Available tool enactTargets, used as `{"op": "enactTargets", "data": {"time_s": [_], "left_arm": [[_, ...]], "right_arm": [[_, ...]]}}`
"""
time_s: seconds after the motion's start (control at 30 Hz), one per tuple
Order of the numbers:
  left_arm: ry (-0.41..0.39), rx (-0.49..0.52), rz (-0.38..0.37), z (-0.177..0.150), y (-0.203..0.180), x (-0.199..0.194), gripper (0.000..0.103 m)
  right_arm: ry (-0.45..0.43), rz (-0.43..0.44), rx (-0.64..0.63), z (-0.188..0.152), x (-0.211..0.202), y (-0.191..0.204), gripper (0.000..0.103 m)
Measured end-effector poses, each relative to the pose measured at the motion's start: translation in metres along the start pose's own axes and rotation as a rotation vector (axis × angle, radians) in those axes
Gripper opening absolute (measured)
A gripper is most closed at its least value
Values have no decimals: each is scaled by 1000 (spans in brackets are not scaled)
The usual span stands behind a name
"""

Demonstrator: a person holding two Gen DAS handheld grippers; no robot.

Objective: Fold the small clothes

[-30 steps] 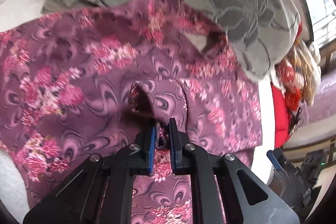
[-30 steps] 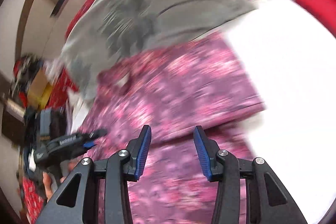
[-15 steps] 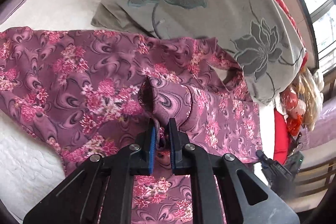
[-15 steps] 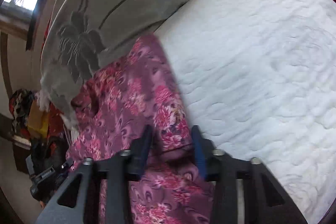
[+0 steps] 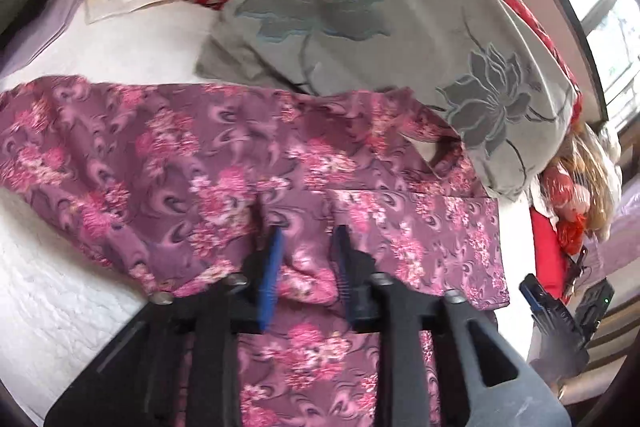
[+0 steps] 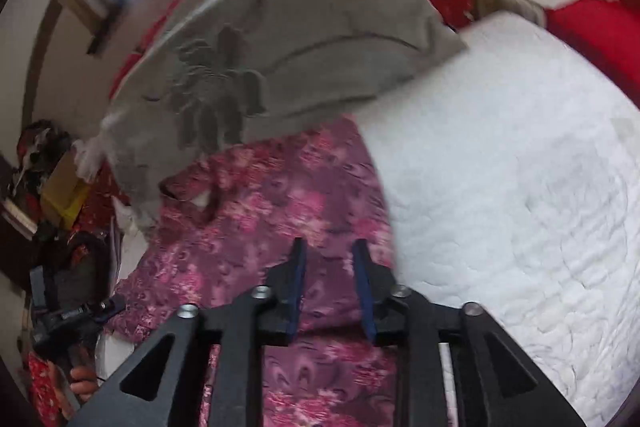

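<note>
We see the floral garment [image 5: 224, 167] flat on the white quilt [image 6: 520, 187], long axis crosswise, neckline toward the grey pillow [image 5: 400, 27], left gripper [image 5: 308, 239] and right gripper [image 6: 328, 251] jaws opening, cloth loose between them.

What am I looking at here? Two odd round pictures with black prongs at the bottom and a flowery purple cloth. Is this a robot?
No robot: a person holds a pair of tongs in each hand, and each carries a wide-angle camera looking along its two prongs, hence the round pictures. One picture is from the left tongs, the other from the right tongs. Both look down on a purple floral garment spread on a white quilted bed cover, with a grey flowered pillow lying over the garment's far edge. Both tongs are opening right now. The cloth lies between the prongs of each, but the pads no longer seem to press it, so nothing is firmly held.
</note>
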State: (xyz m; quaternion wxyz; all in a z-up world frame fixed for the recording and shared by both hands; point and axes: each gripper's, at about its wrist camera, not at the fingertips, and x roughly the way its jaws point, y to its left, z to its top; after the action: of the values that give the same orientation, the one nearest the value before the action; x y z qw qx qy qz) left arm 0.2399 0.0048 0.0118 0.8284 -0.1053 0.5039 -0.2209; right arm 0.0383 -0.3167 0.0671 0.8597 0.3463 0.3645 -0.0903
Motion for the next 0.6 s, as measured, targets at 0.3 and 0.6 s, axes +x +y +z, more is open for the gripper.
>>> {"op": "enactTargets", "data": {"time_s": [0.3, 0.6], "left_arm": [[102, -17, 30, -9, 11, 32, 38], [-102, -144, 221, 27, 143, -78, 60]], "right_arm": [[112, -95, -114, -31, 52, 54, 39], [186, 92, -344, -60, 98, 204, 39]]}}
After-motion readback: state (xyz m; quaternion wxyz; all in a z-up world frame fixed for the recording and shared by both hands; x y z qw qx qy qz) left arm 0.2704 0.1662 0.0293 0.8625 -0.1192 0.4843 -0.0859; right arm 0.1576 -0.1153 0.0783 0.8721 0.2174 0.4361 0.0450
